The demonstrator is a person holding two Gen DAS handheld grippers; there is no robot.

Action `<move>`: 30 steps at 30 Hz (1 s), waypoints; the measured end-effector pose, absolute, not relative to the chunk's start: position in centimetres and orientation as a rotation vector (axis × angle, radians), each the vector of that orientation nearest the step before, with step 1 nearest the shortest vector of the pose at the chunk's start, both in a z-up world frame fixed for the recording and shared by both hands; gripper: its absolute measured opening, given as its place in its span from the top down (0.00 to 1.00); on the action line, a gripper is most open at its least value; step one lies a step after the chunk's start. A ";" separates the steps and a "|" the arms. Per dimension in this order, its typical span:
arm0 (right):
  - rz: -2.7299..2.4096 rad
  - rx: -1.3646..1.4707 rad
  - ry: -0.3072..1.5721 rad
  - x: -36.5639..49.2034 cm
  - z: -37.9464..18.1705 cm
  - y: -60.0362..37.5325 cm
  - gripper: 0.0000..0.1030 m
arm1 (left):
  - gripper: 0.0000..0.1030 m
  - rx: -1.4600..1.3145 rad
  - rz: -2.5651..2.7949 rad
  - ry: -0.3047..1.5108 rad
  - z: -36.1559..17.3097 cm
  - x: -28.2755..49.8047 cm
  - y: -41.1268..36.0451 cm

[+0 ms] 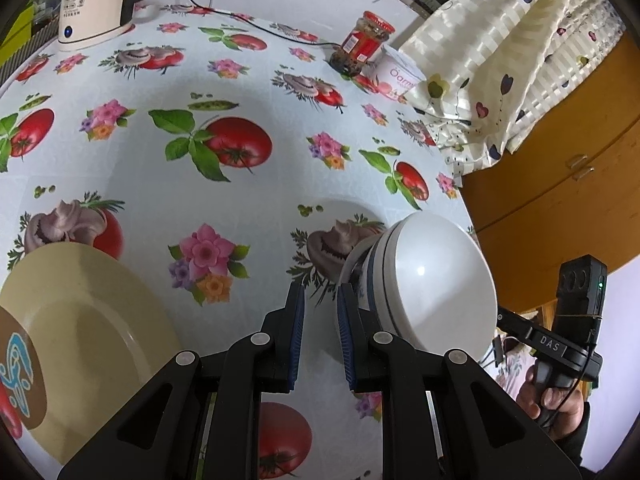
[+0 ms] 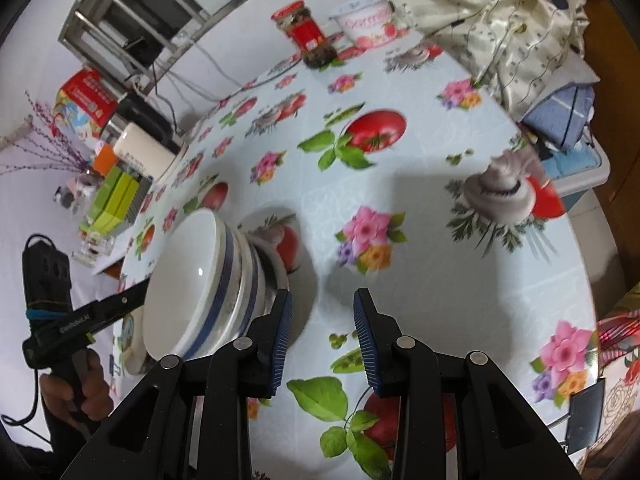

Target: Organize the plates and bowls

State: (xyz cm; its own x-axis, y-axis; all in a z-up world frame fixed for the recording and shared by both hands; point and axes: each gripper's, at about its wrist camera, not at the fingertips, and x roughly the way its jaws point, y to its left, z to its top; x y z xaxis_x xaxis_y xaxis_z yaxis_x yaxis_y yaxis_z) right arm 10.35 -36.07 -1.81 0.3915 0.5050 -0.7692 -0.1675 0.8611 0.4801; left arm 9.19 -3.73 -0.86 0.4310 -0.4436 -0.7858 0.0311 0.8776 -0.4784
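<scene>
Both grippers, left (image 1: 320,304) and right (image 2: 322,316), stand spread, pinching nothing. Bowls (image 2: 208,280), seemingly 2 nested, sit between them, tilted on tablecloth (image 1: 248,92). Glazed, slippery, breakable: grip rim. Plate (image 1: 92,320) lies left.

Frame edge crops the yellow plate (image 1: 92,320); stacked bowls (image 2: 208,292) hide the plate beneath; jar (image 2: 304,32) label blurred.

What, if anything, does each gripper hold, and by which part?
Nothing is held. The left gripper and right gripper both stand open over the tablecloth, beside the stacked bowls.
</scene>
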 end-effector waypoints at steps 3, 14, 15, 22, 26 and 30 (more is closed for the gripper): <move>0.452 0.352 1.105 10.3 -2.3 -35.6 0.69 | 0.83 -0.428 -0.315 1.103 -1.2 9.1 -3.9; 0.520 0.348 1.134 10.3 -3.2 -34.0 0.81 | 0.83 -0.398 -0.367 1.120 -1.4 8.8 -5.2; 0.524 0.351 1.135 10.3 -3.3 -33.9 0.81 | 0.83 -0.394 -0.367 1.123 -1.4 8.8 -5.3; 0.542 0.354 1.140 10.5 -3.4 -33.8 0.84 | 0.83 -0.396 -0.371 1.133 -1.9 9.0 -5.5; 0.555 0.364 1.143 10.6 -3.5 -33.6 0.86 | 0.83 -0.394 -0.375 1.136 -2.1 9.0 -5.6; 0.561 0.368 1.146 10.7 -3.7 -33.5 0.87 | 0.83 -0.401 -0.379 1.144 -2.4 9.0 -5.6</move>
State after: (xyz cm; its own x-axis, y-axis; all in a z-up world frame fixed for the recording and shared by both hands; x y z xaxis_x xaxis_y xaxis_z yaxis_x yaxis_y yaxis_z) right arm 10.75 -33.54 -3.67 0.2989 0.5912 -0.7491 -0.2283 0.8065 0.5454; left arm 9.05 -5.60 -2.43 0.3663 -0.4855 -0.7938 0.0853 0.8670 -0.4909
